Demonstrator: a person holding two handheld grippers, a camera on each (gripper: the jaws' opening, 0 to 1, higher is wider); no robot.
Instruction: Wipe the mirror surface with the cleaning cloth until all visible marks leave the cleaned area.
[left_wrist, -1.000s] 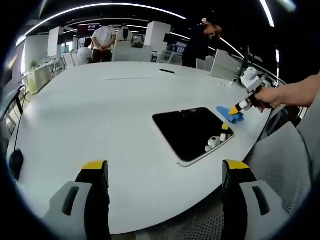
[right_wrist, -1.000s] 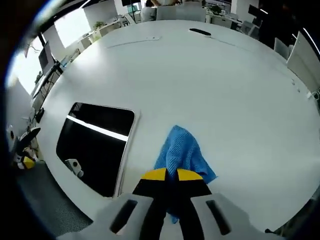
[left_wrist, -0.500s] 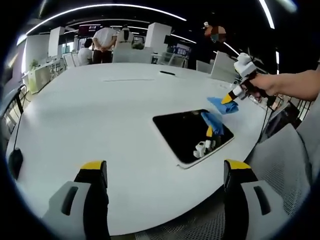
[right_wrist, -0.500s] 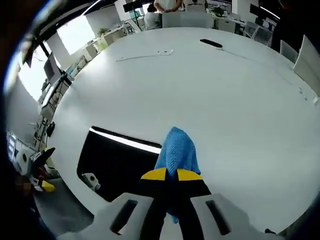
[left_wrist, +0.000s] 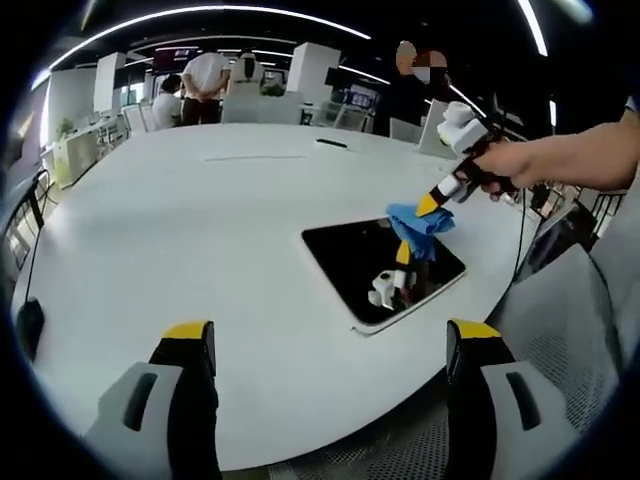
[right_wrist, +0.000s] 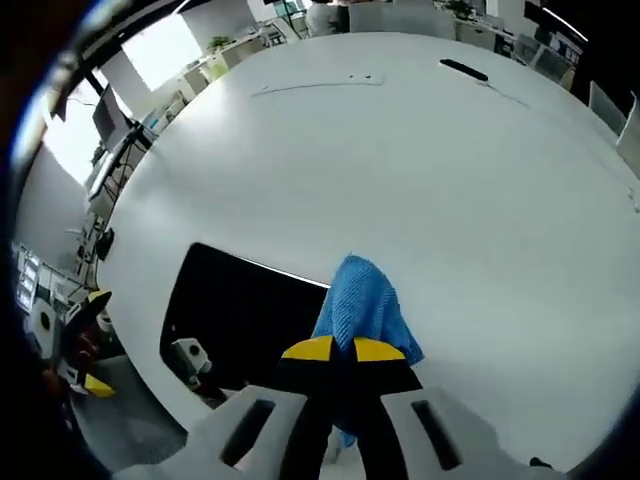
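Only left gripper view: left tongs (left_wrist: 330, 350) wide; right tongs (right_wrist: 337, 349) pinch cloth (right_wrist: 361, 306) over mirror (left_wrist: 383, 266).

— Left gripper (left_wrist: 330, 345)? 
— Jaws set wide apart, yellow-tipped, rising from the lower edge of the left gripper view; nothing between them.
— Right gripper (right_wrist: 335, 349)? 
— Jaws pressed together, yellow tips meeting, blue cloth (right_wrist: 360, 305) pinched between. Also seen in the left gripper view (left_wrist: 428, 204), angled downward, carried by a hand (left_wrist: 497, 166) with bare forearm reaching in from the right side.
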